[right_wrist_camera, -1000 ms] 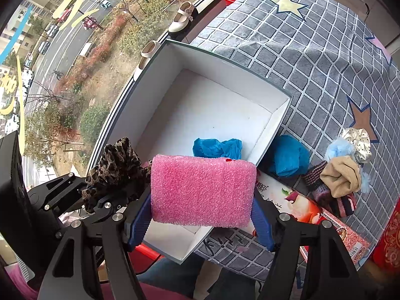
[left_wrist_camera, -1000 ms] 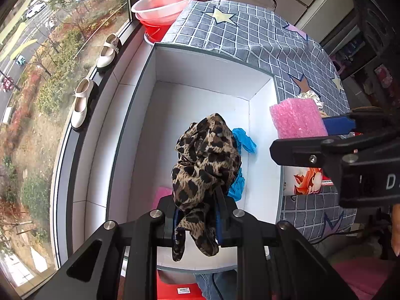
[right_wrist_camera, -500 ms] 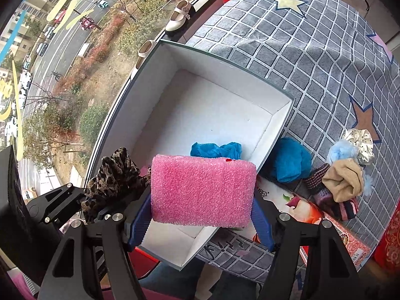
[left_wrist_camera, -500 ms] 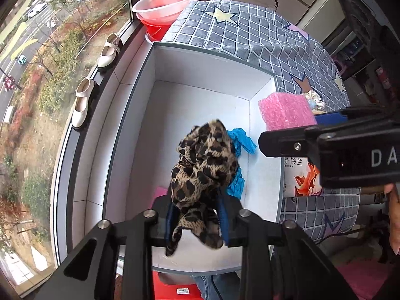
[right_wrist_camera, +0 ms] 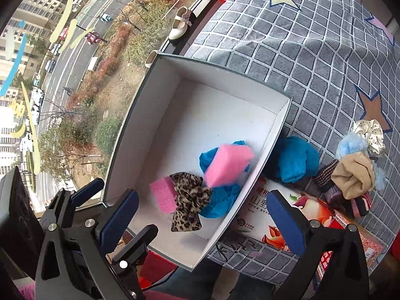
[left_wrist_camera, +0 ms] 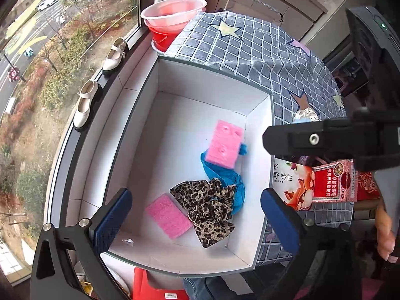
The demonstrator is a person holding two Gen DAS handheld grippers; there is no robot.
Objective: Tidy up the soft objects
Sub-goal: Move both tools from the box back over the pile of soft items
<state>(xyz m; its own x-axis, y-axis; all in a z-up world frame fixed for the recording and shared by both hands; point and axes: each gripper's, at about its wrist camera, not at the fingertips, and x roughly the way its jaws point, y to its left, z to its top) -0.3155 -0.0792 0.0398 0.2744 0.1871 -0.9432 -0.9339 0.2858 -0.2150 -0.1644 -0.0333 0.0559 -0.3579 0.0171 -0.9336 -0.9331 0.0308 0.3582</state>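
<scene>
Both tongs, left (left_wrist_camera: 195,215) and right (right_wrist_camera: 200,215), opening empty; scarf (left_wrist_camera: 207,207) and sponge (left_wrist_camera: 225,143) now released into box (left_wrist_camera: 212,80) below; remaining soft items next.

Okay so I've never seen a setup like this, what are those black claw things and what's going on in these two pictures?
Those are two handheld grippers, one in each of a person's hands, each carrying a wide-angle camera that looks along its fingers. One picture is from the left gripper, the other from the right gripper. Both hang over a white box on a grey checked tablecloth. Both sets of jaws are opening and hold nothing. In the box lie a leopard-print cloth, two pink sponges and blue fabric. More soft items wait beside it, including a beige sock.
</scene>
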